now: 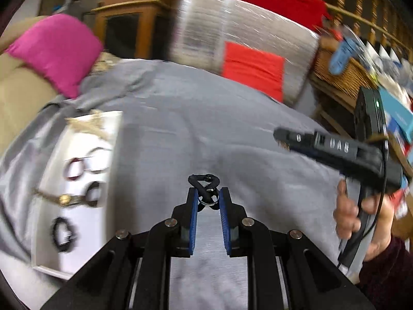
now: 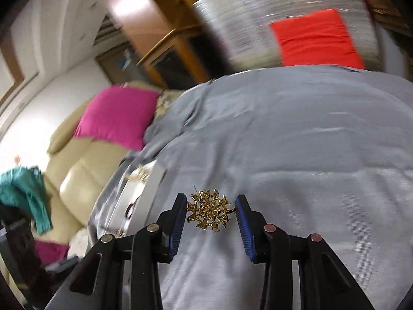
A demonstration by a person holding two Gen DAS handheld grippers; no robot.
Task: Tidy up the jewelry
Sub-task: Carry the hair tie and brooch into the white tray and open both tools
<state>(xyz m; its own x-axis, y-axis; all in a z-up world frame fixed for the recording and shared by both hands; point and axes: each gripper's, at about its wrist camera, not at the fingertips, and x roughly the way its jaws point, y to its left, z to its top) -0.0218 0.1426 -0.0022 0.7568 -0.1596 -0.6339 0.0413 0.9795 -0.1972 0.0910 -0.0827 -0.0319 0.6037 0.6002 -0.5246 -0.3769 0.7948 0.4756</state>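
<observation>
Both grippers are loaded here, and both pictures are smeared with motion. The left gripper point(image 1: 208, 200) has its jaws nearly together, clamped on a black cord piece point(image 1: 205, 184) with a small silver ring point(image 1: 206, 201) hanging between the blue pads; the cord's loop pokes out just beyond the fingertips. The right gripper point(image 2: 211, 208) has its jaws wider apart but pressed against the two sides of a gold brooch point(image 2: 208, 209), a spiky open-work thing with a thin pin sticking up at its far left edge. It looks held by its outer points only, so I'd call that a light grip.

Now the relation that matters: the white tray point(image 1: 113, 139) sits on the grey cloth point(image 1: 193, 118) over the surface, off to the left. In the left wrist view it lies left of the jaws, running near to far, with bracelets and rings already spread on it. In the right wrist view the same tray shows only as a blurred edge, further left of the brooch.

So the left gripper is the nearer one. My read: the cord piece goes in first, leftward, and the brooch has the longer trip across.

The right gripper's handle and the hand point(image 1: 348, 219) holding it show at the far right of the left view, well apart from the tray.
</observation>
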